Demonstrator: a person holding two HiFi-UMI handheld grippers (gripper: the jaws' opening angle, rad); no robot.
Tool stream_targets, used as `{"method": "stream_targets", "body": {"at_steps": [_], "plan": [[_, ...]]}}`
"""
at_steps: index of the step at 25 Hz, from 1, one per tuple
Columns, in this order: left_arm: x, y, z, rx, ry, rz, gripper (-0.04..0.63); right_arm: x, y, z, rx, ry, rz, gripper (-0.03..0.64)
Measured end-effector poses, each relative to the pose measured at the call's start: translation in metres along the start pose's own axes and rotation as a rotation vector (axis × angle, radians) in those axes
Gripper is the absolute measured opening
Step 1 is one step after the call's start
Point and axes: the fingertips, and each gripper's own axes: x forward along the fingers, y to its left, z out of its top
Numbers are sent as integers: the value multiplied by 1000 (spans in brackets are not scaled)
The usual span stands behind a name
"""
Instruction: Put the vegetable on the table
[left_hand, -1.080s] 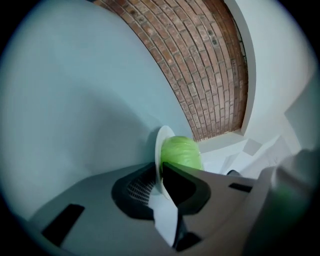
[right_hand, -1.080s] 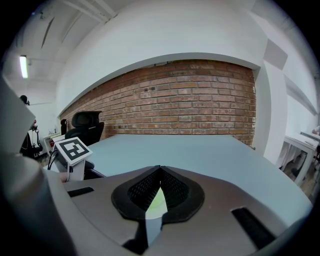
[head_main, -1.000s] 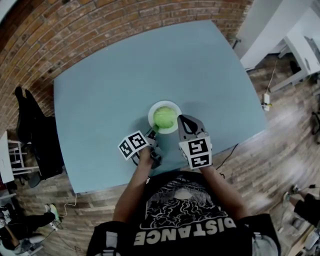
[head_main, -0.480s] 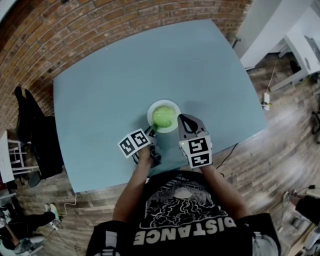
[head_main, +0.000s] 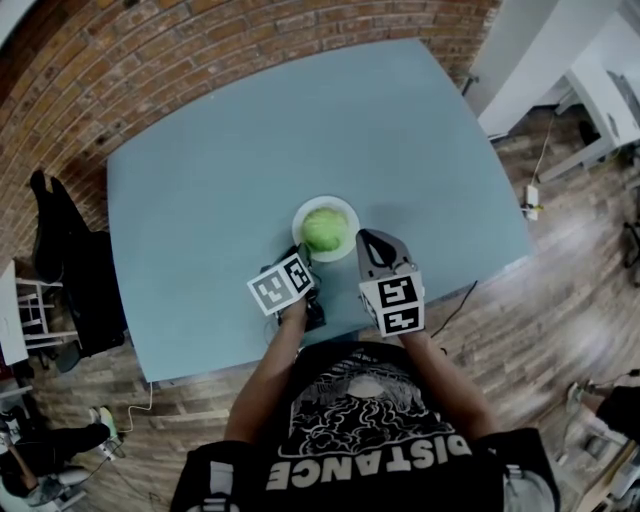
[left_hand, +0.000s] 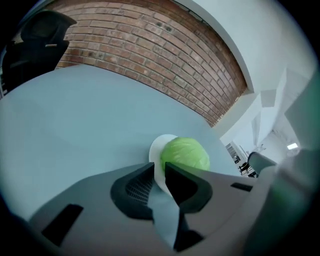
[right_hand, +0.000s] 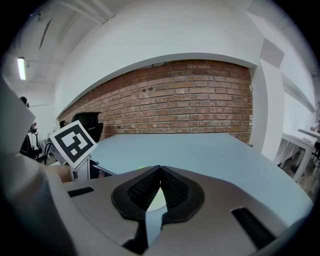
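A round green cabbage (head_main: 323, 229) sits on a small white plate (head_main: 343, 209) near the front edge of the blue-grey table (head_main: 220, 150). My left gripper (head_main: 303, 256) reaches the plate's near-left rim. In the left gripper view its jaws (left_hand: 159, 169) stand nearly together with the white plate rim (left_hand: 157, 148) running between them and the cabbage (left_hand: 185, 154) just beyond. My right gripper (head_main: 369, 241) rests on the table just right of the plate, apart from it. Its jaws (right_hand: 160, 169) meet at the tips with nothing held.
A black chair (head_main: 62, 262) stands off the table's left side. A white desk (head_main: 600, 70) is at the upper right, with cables on the wooden floor (head_main: 535, 205). A brick wall (head_main: 150, 60) runs behind the table.
The left gripper has swung toward the plate, its marker cube moving right. The plate with the cabbage has shifted slightly up and left. The right gripper has stayed put.
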Motion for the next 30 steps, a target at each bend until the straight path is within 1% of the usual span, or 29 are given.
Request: {"method": "stream_targets", "body": {"at_steps": [3, 5, 8, 11, 15, 16, 19, 24, 30], "plan": [[-10, -11, 2, 17, -27, -27, 63, -6, 0, -1, 9, -7, 1, 8], [-18, -25, 2, 33, -56, -60, 62, -12, -1, -1, 11, -13, 7, 8], [-37, -48, 9, 59, -129, -118, 62, -20, 3, 2, 17, -29, 27, 8], [-61, -65, 20, 113, -203, -139, 61, -27, 11, 7, 18, -49, 52, 8], [-87, -87, 26, 162, -275, -191, 61, -37, 23, 15, 11, -77, 91, 8], [-93, -91, 26, 180, -291, -195, 60, -40, 24, 17, 12, -85, 100, 8], [-106, -102, 21, 245, -329, -184, 27, -49, 28, 19, 17, -99, 121, 8], [-120, -112, 10, 302, -360, -171, 18, -62, 35, 23, 20, -118, 150, 8], [-140, -128, 0, 404, -412, -150, 11, -78, 39, 21, 34, -130, 181, 8]]}}
